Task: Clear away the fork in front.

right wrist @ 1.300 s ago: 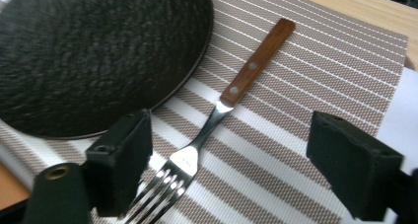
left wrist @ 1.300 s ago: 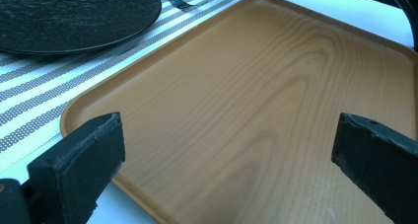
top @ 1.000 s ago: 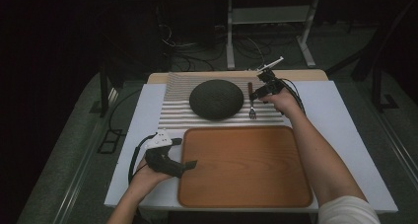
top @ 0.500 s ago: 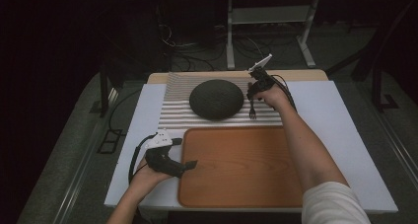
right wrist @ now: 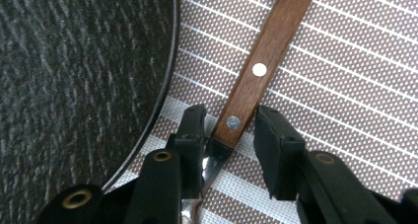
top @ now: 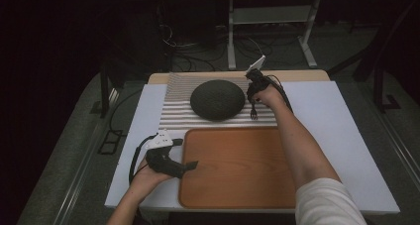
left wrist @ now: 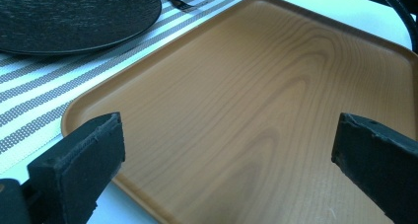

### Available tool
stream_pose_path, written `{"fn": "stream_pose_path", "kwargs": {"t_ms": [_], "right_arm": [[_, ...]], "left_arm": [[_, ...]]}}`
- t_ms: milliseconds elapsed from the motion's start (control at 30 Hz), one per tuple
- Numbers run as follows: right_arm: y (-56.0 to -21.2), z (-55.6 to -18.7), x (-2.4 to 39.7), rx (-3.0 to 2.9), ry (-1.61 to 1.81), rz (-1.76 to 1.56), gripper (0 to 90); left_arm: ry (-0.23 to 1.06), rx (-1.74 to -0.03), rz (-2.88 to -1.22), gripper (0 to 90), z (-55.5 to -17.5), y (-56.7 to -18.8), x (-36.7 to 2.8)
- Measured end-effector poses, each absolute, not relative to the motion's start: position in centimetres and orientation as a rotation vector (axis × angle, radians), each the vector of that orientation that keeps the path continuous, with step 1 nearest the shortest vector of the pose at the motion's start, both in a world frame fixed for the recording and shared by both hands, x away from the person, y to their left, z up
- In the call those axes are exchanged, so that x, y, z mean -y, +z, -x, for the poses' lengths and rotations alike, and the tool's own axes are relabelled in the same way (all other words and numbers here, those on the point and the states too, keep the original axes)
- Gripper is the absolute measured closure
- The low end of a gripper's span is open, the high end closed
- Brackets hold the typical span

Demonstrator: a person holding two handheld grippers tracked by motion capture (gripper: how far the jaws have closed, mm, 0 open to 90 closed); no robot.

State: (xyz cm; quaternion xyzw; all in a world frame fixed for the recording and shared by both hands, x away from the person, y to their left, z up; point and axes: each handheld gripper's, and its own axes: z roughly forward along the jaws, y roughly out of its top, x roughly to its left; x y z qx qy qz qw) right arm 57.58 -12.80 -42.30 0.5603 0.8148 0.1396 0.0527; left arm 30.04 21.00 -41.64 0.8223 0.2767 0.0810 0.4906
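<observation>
Nearest the person, the left gripper point(top: 190, 164) rests at the near left corner of the wooden tray point(top: 237, 175), held low in the left hand point(top: 148, 178). Its jaws stand wide apart with nothing between them; in the left gripper view they frame the bare tray surface point(left wrist: 256, 110).

The tray lies on the white worktop point(top: 337, 136), its far edge just beside a striped placemat point(top: 178, 111). On the mat sits a dark round plate point(top: 217, 99), and just beside the plate's right rim lies a fork point(top: 253, 112) with a wooden handle.

Farthest out, the right gripper point(top: 253, 90) points down over the fork, the right hand point(top: 270, 93) reaching across the tray's far right corner. In the right gripper view the jaws have just been closing, and the fork point(right wrist: 256, 76) lies between them where the riveted wooden handle meets the metal neck. The pads sit narrowly on either side of the handle; a thin gap shows on each side, so they do not yet press on it. The fork lies flat on the mat, close to the plate point(right wrist: 79, 71) rim without touching it.
</observation>
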Motion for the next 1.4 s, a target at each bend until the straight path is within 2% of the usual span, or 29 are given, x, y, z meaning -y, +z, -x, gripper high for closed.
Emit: {"fn": "stream_pose_path", "kwargs": {"t_ms": [100, 167, 733, 933, 1400], "right_arm": [[-42.3, -57.7, 12.8, -2.476, 0.417, -1.709, 66.8], [-42.3, -57.8, 12.8, -2.467, 0.395, -1.715, 71.5], [-42.3, -57.6, 12.9, -2.480, 0.392, -1.672, 77.1], [-42.2, -57.1, 14.4, -2.474, 0.578, -1.727, 77.2], [-38.5, -54.4, 17.9, -2.412, 0.863, -1.682, 77.5]], "left_arm": [[0.195, -0.672, -1.999, 0.0, -30.0, -41.6, -21.0], [0.195, -0.671, -2.001, 0.0, -30.0, -41.6, -21.0], [0.195, -0.670, -2.003, 0.0, -30.0, -41.7, -21.0], [0.195, -0.674, -2.000, 0.0, -30.1, -41.7, -21.1], [0.205, -0.676, -1.989, 0.0, -30.2, -41.6, -21.1]]}}
